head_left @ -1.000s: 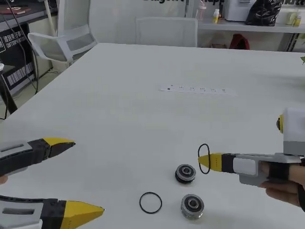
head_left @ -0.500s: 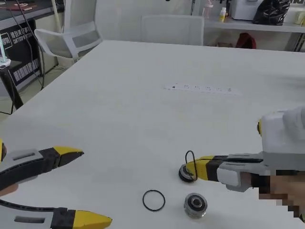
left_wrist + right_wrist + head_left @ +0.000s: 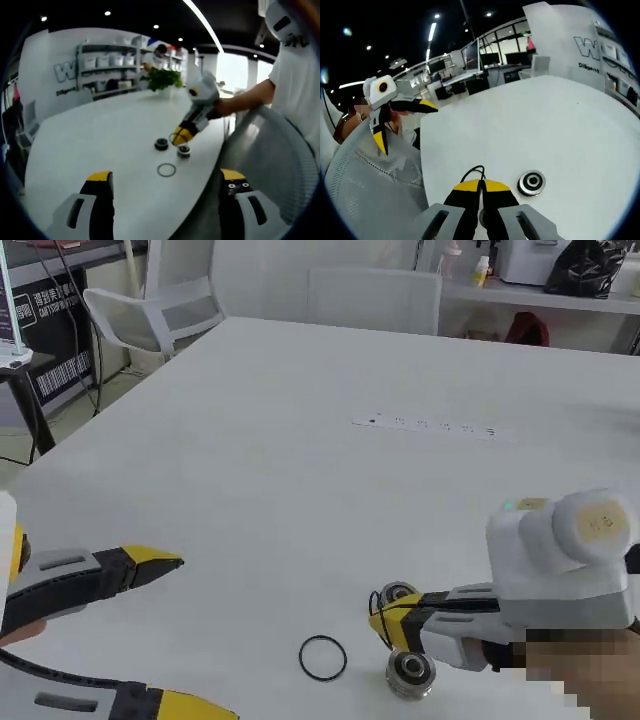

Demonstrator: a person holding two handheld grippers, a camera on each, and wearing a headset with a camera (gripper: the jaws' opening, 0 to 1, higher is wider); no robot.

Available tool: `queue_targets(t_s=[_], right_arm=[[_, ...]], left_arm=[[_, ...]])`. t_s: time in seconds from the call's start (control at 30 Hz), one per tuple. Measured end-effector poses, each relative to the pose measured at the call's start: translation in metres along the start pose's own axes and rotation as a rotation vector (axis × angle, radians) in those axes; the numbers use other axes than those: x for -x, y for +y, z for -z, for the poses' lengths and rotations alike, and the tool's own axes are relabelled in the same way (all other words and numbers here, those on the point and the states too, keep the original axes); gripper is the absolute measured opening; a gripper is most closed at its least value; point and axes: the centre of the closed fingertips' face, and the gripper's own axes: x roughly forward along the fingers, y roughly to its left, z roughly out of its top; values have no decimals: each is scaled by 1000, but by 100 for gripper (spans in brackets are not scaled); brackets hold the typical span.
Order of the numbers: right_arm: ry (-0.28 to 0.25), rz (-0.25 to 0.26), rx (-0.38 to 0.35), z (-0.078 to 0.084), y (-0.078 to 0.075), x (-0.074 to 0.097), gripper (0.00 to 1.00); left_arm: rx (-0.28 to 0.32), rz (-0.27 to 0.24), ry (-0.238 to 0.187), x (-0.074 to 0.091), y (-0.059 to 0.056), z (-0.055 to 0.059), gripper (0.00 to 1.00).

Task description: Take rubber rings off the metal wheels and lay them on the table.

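Note:
My right gripper [image 3: 381, 619] is shut on a thin black rubber ring [image 3: 377, 614], low over the table between two metal wheels. In the right gripper view the ring [image 3: 472, 174] sticks up from the shut yellow jaws [image 3: 481, 185]. One wheel [image 3: 399, 593] lies just behind the tips, the other wheel [image 3: 410, 670] just in front. A second loose ring [image 3: 322, 658] lies flat on the table to the left. My left gripper [image 3: 205, 635] stands open at the near left, holding nothing. From the left gripper view the loose ring [image 3: 166, 170] and both wheels [image 3: 161, 144] lie ahead.
The white table [image 3: 300, 460] stretches far back, with a faint printed strip [image 3: 425, 426] at its middle. White chairs [image 3: 150, 315] stand beyond the far left corner, and a shelf with bottles runs along the back.
My right gripper has carried the ring left and down toward the near side, from beside the far wheel to between the two wheels. The head camera has shifted. The left gripper stays open.

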Motion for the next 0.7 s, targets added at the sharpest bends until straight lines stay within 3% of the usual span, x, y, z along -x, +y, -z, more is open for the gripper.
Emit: queue_targets(t_s=[0.07, 0.2, 0.33, 0.7], right_arm=[[19, 17, 31, 4, -1, -3, 0], [31, 4, 7, 7, 2, -8, 0], [52, 25, 25, 12, 0, -10, 0], [73, 34, -12, 19, -5, -10, 0]], left_arm=[[3, 2, 1, 0, 0, 1, 87], [3, -4, 6, 0, 1, 2, 87], [3, -3, 9, 0, 1, 2, 85], [22, -7, -2, 0, 2, 2, 84]])
